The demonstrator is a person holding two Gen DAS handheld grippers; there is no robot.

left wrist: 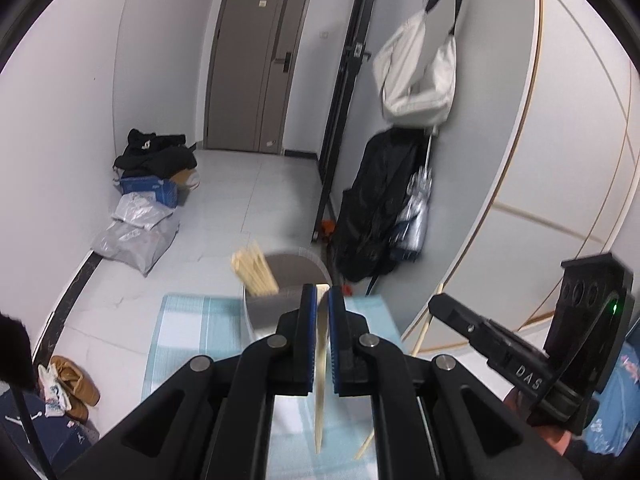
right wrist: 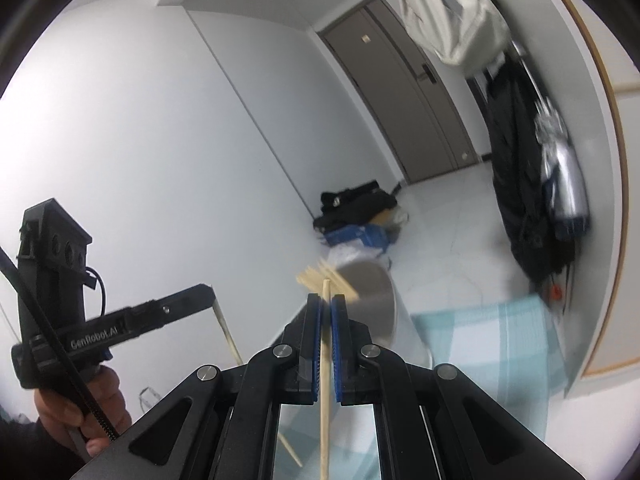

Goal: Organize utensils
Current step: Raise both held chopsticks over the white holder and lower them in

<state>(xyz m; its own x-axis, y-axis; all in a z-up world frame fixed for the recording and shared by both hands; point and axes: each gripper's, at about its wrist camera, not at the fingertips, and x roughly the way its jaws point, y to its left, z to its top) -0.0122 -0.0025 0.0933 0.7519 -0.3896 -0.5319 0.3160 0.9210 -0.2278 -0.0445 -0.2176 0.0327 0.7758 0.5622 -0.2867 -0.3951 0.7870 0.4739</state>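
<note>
Left wrist view: the left gripper [left wrist: 322, 296] pinches one wooden chopstick [left wrist: 320, 380] above a checked cloth [left wrist: 188, 320], near a metal holder [left wrist: 280, 280] of chopsticks.

Right wrist view: the right gripper [right wrist: 326, 304] clamps another chopstick [right wrist: 326, 400] near that holder [right wrist: 372, 296].

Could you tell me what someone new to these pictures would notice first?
Each gripper is shut on a single chopstick: the left gripper and the right gripper. Just beyond them a metal holder on the blue checked cloth already carries a bundle of chopsticks.
</note>
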